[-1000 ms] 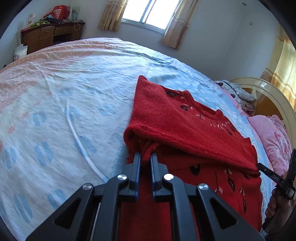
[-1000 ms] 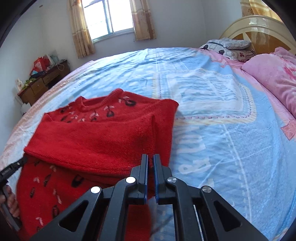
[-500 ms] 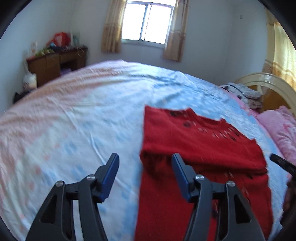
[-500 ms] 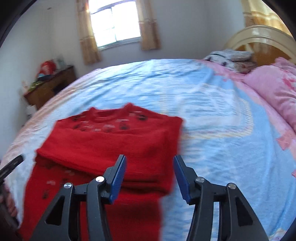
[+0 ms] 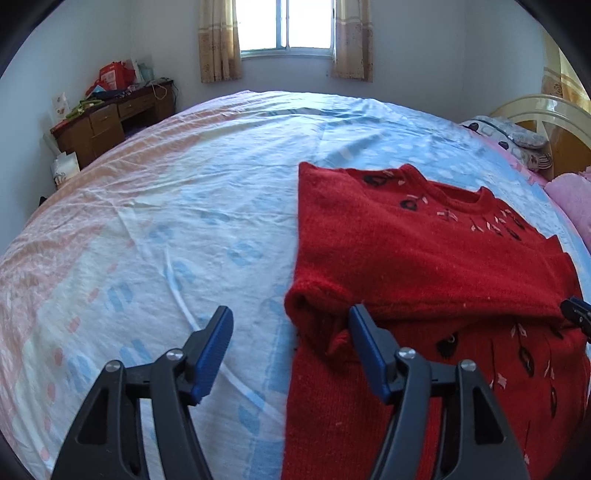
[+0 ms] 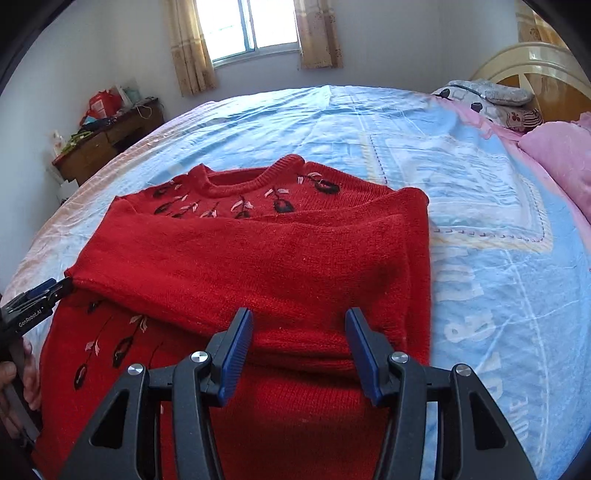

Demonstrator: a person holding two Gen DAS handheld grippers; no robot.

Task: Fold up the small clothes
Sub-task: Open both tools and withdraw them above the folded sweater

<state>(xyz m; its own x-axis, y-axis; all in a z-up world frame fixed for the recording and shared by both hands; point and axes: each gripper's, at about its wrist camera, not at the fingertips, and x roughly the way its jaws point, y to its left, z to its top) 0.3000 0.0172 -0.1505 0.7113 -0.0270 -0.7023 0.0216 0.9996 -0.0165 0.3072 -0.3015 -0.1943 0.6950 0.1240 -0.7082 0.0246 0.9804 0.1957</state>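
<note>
A red knitted sweater (image 5: 424, 251) with dark flower embroidery lies flat on the bed, collar at the far side. Its sleeves are folded across the chest as a band (image 6: 258, 266). My left gripper (image 5: 290, 317) hovers over the sweater's left edge, where a cuff end sticks out. Its jaws are opening, with the cuff corner loose between them and no pad pressing on it. My right gripper (image 6: 299, 321) stands open above the folded band near the sweater's right edge, gripping nothing. The left gripper (image 6: 37, 299) also shows at the right wrist view's left border, held by a hand.
The bed carries a blue and pink patterned sheet (image 5: 166, 221). A pink pillow (image 6: 561, 158) and a cream headboard (image 6: 532, 62) are at the right. A cluttered wooden desk (image 5: 110, 118) stands by the far left wall under a curtained window (image 5: 284, 26).
Both grippers were shut on the folded sleeve fabric; both have opened, let it go and drawn back. The sleeve band now lies on the sweater.
</note>
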